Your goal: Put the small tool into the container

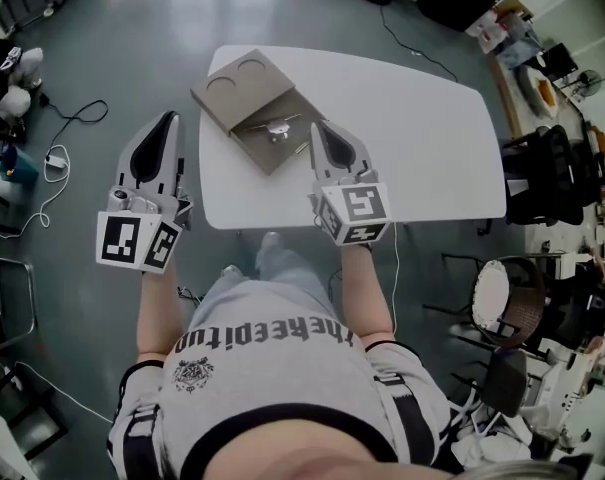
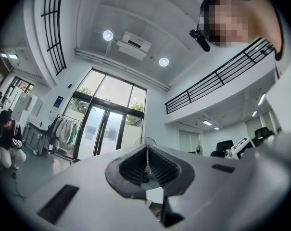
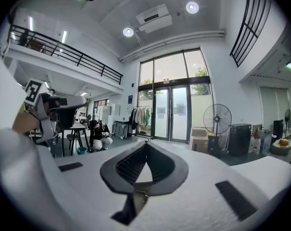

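One white table [image 1: 432, 138]. One flat brown container [image 1: 232, 93] lies open on it, with two round dents in its lid. There are two grippers: the left gripper [image 1: 168, 118] is off the table's edge and the right gripper [image 1: 325, 126] is just beside the container. Both are pinched closed with nothing in them. One small tool [image 1: 274, 127] sits in the container's tray.

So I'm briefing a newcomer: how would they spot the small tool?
Start at the white table; at its far left corner lies a flat brown container, opened out. The small tool is the thin silvery piece on its darker half, not the half with two round hollows.
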